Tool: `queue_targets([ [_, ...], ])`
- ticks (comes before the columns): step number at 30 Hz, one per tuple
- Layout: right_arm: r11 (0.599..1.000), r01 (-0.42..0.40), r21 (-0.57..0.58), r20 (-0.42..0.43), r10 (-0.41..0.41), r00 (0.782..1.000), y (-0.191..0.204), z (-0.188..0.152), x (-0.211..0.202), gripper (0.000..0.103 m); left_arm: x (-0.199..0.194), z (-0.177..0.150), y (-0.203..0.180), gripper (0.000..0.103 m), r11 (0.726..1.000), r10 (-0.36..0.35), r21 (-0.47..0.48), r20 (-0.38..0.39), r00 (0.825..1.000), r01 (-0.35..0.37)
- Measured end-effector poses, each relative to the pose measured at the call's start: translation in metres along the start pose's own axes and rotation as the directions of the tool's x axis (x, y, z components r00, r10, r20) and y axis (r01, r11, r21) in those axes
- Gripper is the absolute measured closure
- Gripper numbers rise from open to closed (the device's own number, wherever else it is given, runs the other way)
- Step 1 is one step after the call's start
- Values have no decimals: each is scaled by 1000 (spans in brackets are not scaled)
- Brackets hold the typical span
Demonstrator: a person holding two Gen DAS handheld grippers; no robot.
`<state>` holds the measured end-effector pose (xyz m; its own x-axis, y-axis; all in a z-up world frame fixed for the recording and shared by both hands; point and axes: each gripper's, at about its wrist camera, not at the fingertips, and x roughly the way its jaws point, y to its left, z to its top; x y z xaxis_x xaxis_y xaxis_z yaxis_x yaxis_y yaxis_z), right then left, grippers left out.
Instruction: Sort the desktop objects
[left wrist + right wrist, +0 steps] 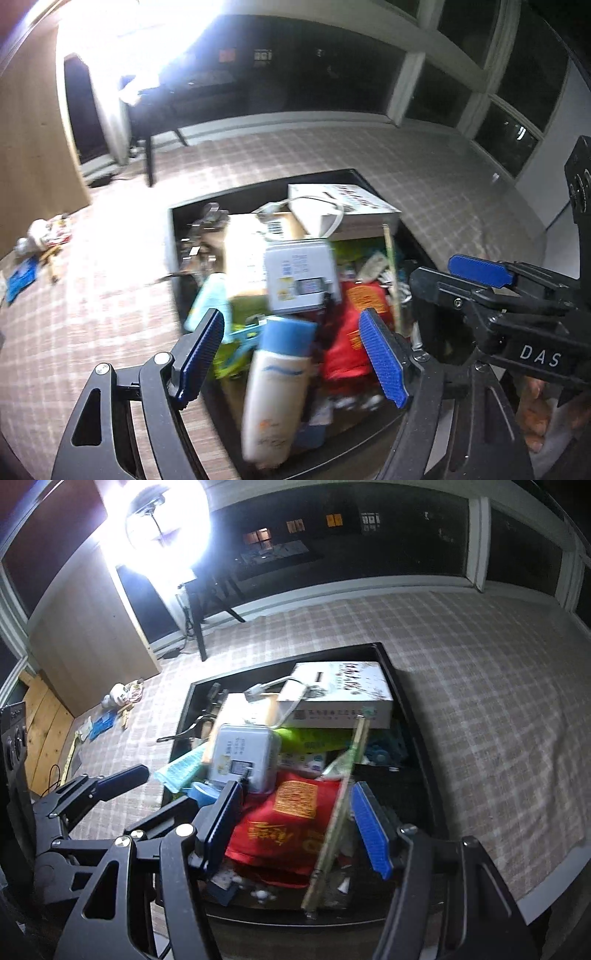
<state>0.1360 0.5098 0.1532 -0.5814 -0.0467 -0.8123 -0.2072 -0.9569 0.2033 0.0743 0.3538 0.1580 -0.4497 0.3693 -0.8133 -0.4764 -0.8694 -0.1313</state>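
Well left of the black bin [177, 280], small loose items [44, 236] scattered on the checked cloth [110, 314]. Above the bin's near left corner, left gripper [291, 325] with fingers spread wide, gripping nothing. White blue-capped bottle [275, 391] tilted below and between them, blurred, leaning over the bin's near rim; could tip out onto the cloth if unsupported. At the bin's middle, grey tin [299, 273] perched on the heap; likely to slide if nudged. Over the bin's near right, right gripper [297, 790] likewise parted wide and empty, red pouch [291, 819] beneath, thin stick [332, 819] slanting between the fingers; could snag or lever up on closing.
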Motion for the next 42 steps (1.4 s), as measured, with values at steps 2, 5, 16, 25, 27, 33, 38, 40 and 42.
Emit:
queue_targets([
  [2,1000,10,-20,9,-10,1000,15,-1,1,42,-6,-4,11,28,1000,18,-6,7,1000,-18],
  [5,999,21,-50,24,-20,1000,38,-4,1,42,-17,-9,33,27,999,48,-21,19,999,-47],
  [16,994,10,-113,48,-5,999,137,-18,10,42,-55,-43,127,26,984,153,-90,16,988,-151],
  [25,984,-24,-177,58,34,998,225,-32,20,42,-86,-73,208,26,962,203,-186,-7,979,-201],
  [27,982,-36,-183,55,46,997,239,-34,23,42,-92,-77,220,26,959,206,-198,-4,979,-202],
  [33,978,-56,-202,43,66,997,276,-38,34,42,-107,-89,257,26,945,235,-233,2,972,-228],
  [38,976,-62,-211,38,71,997,296,-39,41,42,-112,-97,281,25,934,247,-265,-3,969,-239],
  [40,975,-66,-211,36,75,997,303,-39,44,42,-112,-99,288,25,932,248,-270,-5,969,-240],
  [42,975,-69,-210,34,77,996,308,-39,47,42,-113,-101,295,23,930,252,-276,-7,968,-244],
])
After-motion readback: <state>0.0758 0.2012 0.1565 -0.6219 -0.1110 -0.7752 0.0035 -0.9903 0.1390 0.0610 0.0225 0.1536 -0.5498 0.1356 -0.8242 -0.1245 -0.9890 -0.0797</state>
